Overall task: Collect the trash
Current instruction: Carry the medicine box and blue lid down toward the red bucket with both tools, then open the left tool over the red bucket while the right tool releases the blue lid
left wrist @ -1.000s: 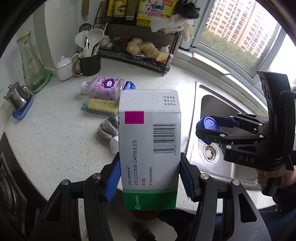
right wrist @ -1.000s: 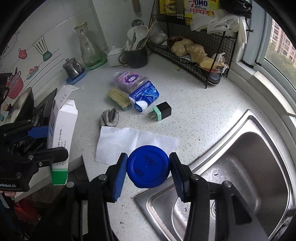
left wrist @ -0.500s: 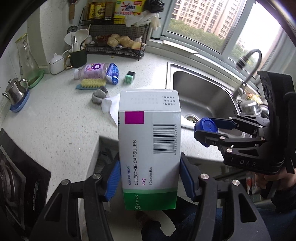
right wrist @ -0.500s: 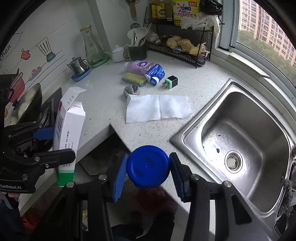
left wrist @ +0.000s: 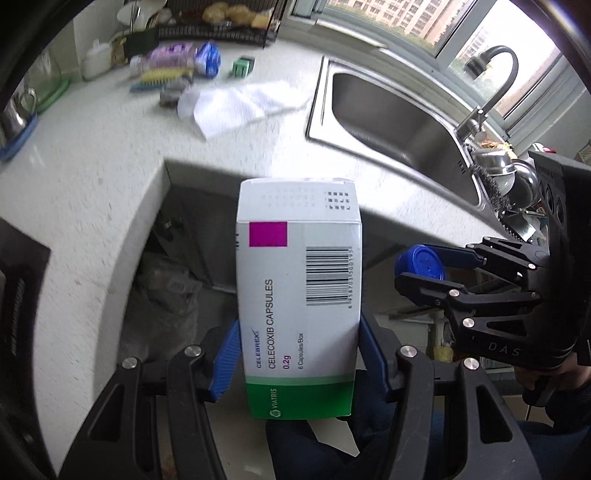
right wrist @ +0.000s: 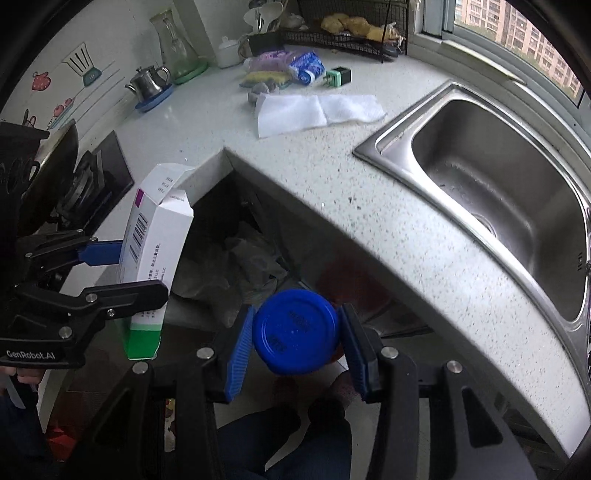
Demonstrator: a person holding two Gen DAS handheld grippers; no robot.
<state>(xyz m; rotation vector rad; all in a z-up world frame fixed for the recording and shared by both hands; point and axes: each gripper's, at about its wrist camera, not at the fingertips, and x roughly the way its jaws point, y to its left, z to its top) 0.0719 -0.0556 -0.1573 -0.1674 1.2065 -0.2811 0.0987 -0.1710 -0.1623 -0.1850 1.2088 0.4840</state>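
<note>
My left gripper [left wrist: 299,360] is shut on a white and green capsule box [left wrist: 299,295], held upright off the counter's front edge; the box also shows in the right wrist view [right wrist: 151,258]. My right gripper [right wrist: 295,347] is shut on a blue round lid [right wrist: 295,332], which also shows in the left wrist view [left wrist: 421,264]. Both hang in front of the counter corner, above a grey crumpled bag [right wrist: 243,266] in the dark space below. On the counter lie a white paper towel [right wrist: 314,110], a purple bottle [right wrist: 273,61] and a blue wrapper [right wrist: 306,68].
A steel sink [right wrist: 498,184] sits at the right with a tap [left wrist: 491,85]. A yellow brush [right wrist: 264,77], a green plug [right wrist: 336,77], a grey rag [right wrist: 258,90], a kettle [right wrist: 151,83], a glass jug [right wrist: 173,44] and a wire rack [right wrist: 347,29] stand at the back. A stove [right wrist: 85,181] is at the left.
Both grippers have pulled back off the counter and lowered, still holding the box and the lid. The counter edge and the space under it have come into view.
</note>
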